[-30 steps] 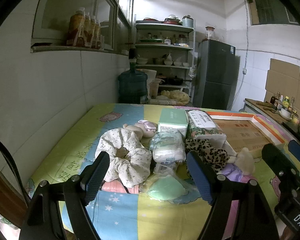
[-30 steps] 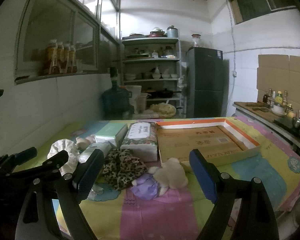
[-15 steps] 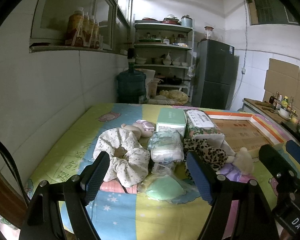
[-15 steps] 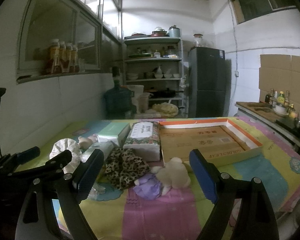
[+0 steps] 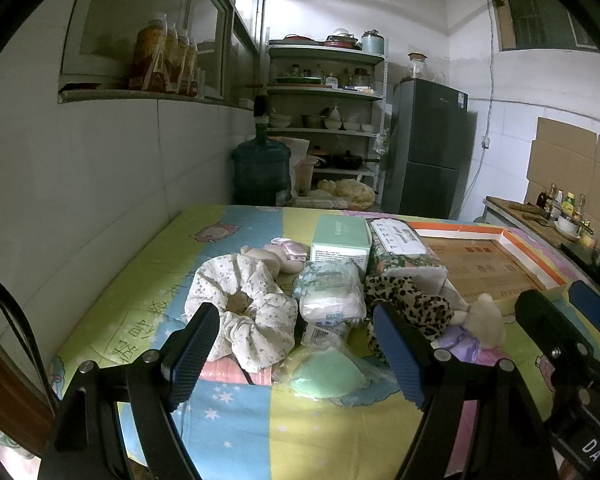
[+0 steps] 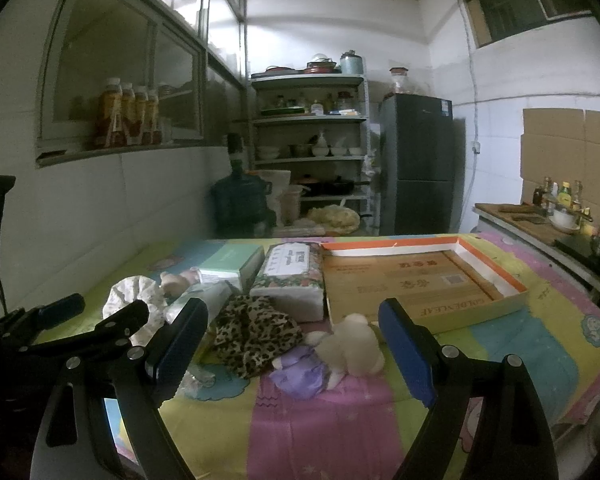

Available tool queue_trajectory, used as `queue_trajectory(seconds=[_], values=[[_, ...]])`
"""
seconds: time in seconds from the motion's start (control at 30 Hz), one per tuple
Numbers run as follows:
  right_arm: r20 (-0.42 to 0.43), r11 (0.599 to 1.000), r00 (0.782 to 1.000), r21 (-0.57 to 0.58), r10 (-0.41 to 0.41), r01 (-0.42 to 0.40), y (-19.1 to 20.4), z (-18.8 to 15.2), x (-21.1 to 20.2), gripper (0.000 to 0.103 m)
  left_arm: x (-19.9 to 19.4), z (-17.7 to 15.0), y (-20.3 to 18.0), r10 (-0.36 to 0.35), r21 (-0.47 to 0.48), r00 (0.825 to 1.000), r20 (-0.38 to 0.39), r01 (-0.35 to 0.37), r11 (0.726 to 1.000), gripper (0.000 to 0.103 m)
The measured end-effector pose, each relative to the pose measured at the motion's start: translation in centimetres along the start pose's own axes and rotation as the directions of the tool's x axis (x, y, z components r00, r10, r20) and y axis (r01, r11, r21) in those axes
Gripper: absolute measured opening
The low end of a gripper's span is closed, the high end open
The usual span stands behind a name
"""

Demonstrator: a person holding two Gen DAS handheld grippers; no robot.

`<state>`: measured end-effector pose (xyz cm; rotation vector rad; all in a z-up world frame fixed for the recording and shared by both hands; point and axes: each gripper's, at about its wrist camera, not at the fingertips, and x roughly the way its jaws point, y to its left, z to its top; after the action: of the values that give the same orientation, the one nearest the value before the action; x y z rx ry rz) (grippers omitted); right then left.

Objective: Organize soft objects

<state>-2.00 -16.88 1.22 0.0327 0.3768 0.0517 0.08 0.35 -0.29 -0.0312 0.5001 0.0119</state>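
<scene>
Both claws are hanging wide open over the table, holding nothing. The left claw [image 5: 296, 354] is pointing at the white scrunchie [image 5: 242, 314] and green pouch [image 5: 328, 374]. The right claw [image 6: 294, 342] is pointing at the leopard cloth [image 6: 256, 330] and teddy [image 6: 352, 346], lying just beside the box [image 6: 428, 314].

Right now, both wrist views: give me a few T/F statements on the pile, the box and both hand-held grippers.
1. The left hand-held gripper is open and holds nothing. True.
2. The right hand-held gripper is shut on the cream plush toy. False: it is open, and the toy lies on the table cover.
3. The shallow cardboard box already holds the leopard-print cloth. False: no soft item is in the box; the cloth lies beside it.
4. The white floral scrunchie lies left of the leopard-print cloth in the left wrist view. True.
5. The floral tissue pack stands between the mint green carton and the box. True.
</scene>
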Motion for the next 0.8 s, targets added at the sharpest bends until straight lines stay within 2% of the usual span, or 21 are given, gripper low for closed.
queue_trajectory(seconds=[0.8], values=[[-0.001,1.000,1.000,-0.001,0.004,-0.004,0.50,-0.16,-0.08,0.088,-0.02,-0.17,-0.20,-0.002,-0.002,1.000,-0.003,0.002,1.000,0.080]])
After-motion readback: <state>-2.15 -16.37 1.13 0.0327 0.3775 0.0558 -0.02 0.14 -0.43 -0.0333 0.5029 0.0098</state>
